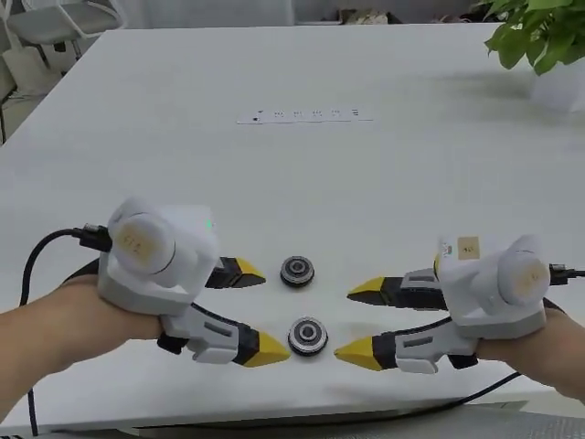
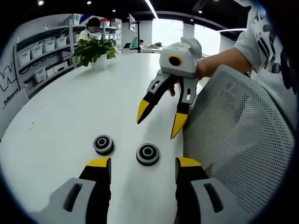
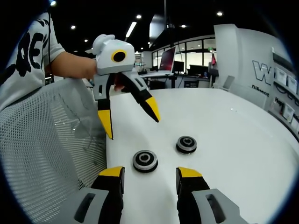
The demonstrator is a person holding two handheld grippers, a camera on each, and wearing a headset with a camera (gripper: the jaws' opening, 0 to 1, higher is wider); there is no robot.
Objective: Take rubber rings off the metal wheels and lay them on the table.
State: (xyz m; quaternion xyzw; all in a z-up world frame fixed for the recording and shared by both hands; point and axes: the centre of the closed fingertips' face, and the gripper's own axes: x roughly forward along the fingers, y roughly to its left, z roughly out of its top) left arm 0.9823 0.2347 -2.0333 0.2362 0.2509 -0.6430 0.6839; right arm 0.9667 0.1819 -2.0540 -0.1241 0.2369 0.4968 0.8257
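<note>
Two small metal wheels with black rubber rings lie flat on the white table: a far wheel (image 1: 297,271) and a near wheel (image 1: 307,335). My left gripper (image 1: 258,311) stands open just left of them, one yellow tip beside each wheel. My right gripper (image 1: 356,320) is open on the right, its tips pointing at the wheels. In the left gripper view the near wheel (image 2: 147,154) lies just ahead of my left gripper (image 2: 143,163), the far wheel (image 2: 103,144) to its left. In the right gripper view the near wheel (image 3: 145,160) lies ahead of my right gripper (image 3: 151,173), the far wheel (image 3: 186,144) beyond.
A white power strip (image 1: 304,115) is set in the table's middle. A potted green plant (image 1: 541,37) stands at the far right corner. A white mesh chair back (image 2: 243,135) sits by the near table edge (image 1: 274,412). Cables trail from both grippers.
</note>
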